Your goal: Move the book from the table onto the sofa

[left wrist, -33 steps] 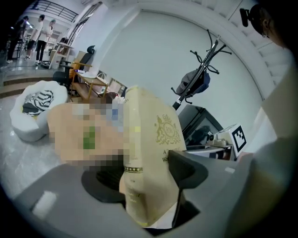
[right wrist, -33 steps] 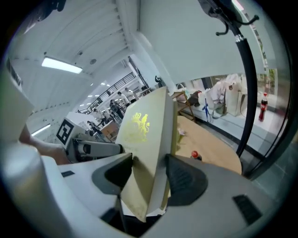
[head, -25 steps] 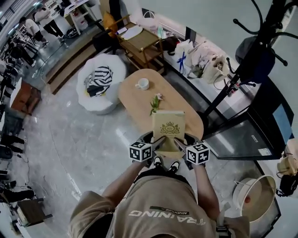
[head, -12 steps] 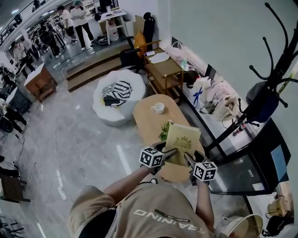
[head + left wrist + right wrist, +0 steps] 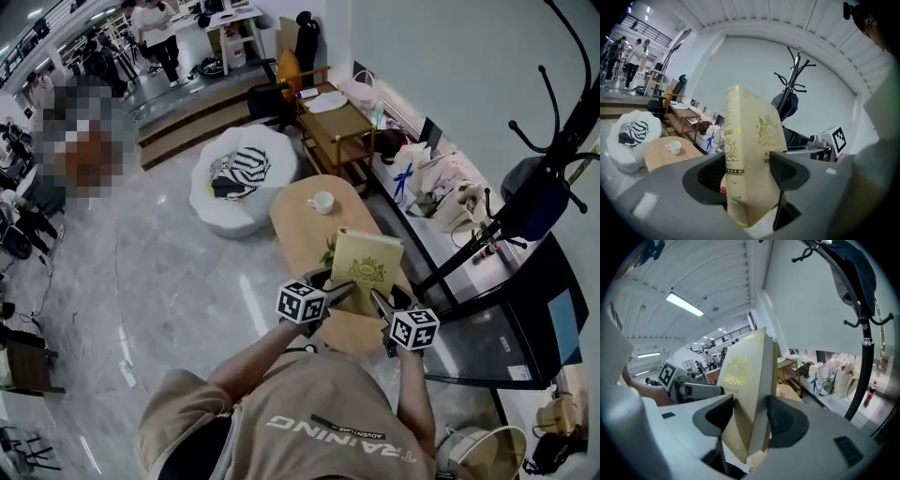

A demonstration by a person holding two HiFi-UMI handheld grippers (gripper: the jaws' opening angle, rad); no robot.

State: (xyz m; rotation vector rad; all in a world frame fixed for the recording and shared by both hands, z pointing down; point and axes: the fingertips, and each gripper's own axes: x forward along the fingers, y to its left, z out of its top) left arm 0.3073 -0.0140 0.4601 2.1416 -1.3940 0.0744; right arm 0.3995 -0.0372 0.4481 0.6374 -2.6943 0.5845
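Tilting rightward now, the cream book (image 5: 366, 265) hangs over the table (image 5: 298, 214), left gripper (image 5: 343, 290) and right gripper (image 5: 377, 302) both clamped on it. White sofa (image 5: 217, 202) next.

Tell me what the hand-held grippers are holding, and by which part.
Both hold the cream book by its lower end: the left hand-held gripper near the spine, the right hand-held gripper near the page edge.

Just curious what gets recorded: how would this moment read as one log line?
book: upright, off table | left gripper: shut on book | right gripper: shut on book | sofa: not reached
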